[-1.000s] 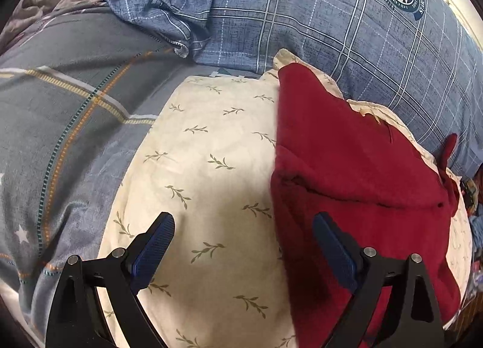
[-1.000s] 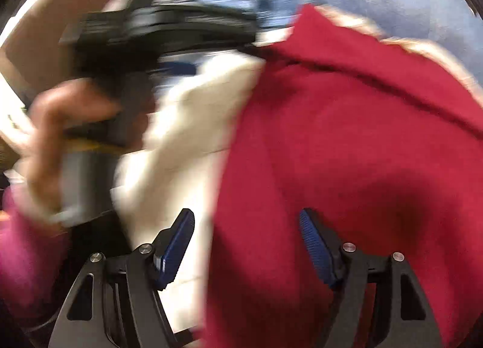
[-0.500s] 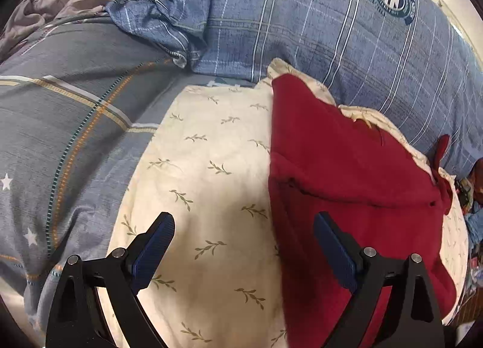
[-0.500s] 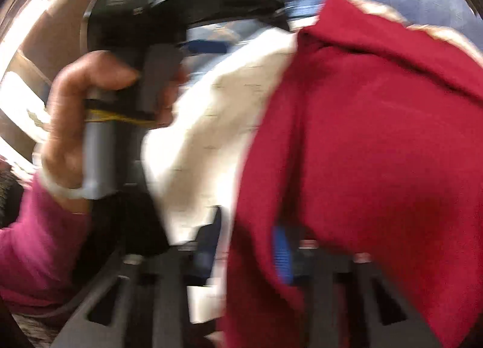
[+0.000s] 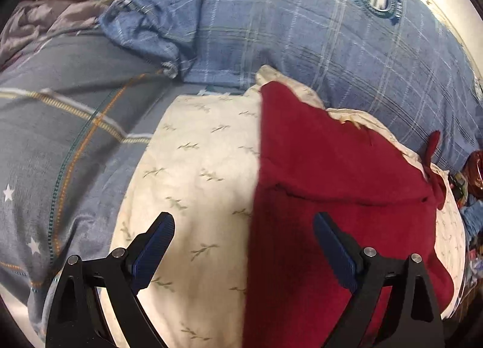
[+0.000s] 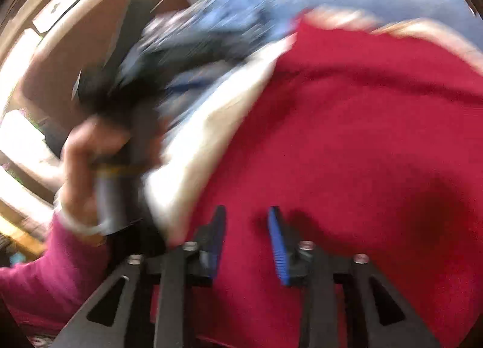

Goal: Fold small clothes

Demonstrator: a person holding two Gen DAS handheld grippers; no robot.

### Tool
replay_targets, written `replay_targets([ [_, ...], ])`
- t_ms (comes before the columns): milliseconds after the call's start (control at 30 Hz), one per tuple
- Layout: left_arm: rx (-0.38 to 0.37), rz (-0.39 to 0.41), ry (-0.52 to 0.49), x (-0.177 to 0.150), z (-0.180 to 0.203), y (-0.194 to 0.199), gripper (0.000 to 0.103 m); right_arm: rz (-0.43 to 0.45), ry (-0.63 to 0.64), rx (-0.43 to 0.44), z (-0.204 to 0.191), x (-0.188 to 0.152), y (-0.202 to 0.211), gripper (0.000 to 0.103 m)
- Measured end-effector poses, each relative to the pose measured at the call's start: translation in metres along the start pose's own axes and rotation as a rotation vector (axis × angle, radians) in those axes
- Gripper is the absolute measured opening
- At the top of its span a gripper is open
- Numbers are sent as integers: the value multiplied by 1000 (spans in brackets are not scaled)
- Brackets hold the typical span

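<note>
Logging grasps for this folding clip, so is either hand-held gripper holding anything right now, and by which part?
Left hand-held gripper: open, holding nothing. Right hand-held gripper: jaws narrowed over the red garment, but the gap shows and blur hides any pinch; cannot tell.

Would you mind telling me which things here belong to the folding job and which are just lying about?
Part of the job:
red garment
left gripper
right gripper

Just lying about:
cream leaf-print pillow under the garment
blue checked quilt
grey striped sheet
</note>
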State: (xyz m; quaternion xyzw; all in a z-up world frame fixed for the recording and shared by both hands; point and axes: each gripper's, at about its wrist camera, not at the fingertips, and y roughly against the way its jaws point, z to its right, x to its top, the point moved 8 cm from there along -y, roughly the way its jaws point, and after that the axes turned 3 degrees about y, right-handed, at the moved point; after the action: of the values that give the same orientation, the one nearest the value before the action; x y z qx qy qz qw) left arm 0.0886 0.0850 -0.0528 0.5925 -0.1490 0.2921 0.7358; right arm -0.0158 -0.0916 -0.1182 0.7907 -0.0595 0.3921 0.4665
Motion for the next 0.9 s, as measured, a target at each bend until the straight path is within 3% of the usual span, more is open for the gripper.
replay_targets([
  [33, -5, 2, -11, -1, 5, 0, 93, 43, -17, -110, 28, 2, 22, 42],
  [100, -12, -7, -37, -4, 15, -4, 93, 88, -46, -244, 64, 2, 57, 44],
  [200, -19, -26, -89, -11, 34, -12, 93, 133, -108, -348, 115, -2, 96, 56],
  [300, -15, -47, -147, -17, 53, -24, 93, 1, -163, -456, 147, -30, 80, 58],
  [333, -13, -54, -163, -20, 58, -27, 93, -35, -207, -432, 155, -43, 73, 58],
  [433, -7, -89, -217, -32, 72, -38, 93, 21, -293, -326, 158, -40, 85, 57],
  [533, 10, -102, -265, -36, 81, -46, 93, 133, -307, -337, 172, -7, 121, 57],
  [633, 11, -90, -269, -32, 85, -48, 93, 241, -322, -434, 212, 42, 160, 71],
  [667, 1, -88, -262, -31, 86, -48, 93, 275, -321, -502, 230, 59, 168, 74],
  [767, -35, -77, -235, -25, 86, -48, 93, 296, -320, -661, 275, 98, 170, 74],
  [900, -38, -75, -224, -19, 80, -55, 93, 278, -373, -740, 333, 140, 137, 74],
])
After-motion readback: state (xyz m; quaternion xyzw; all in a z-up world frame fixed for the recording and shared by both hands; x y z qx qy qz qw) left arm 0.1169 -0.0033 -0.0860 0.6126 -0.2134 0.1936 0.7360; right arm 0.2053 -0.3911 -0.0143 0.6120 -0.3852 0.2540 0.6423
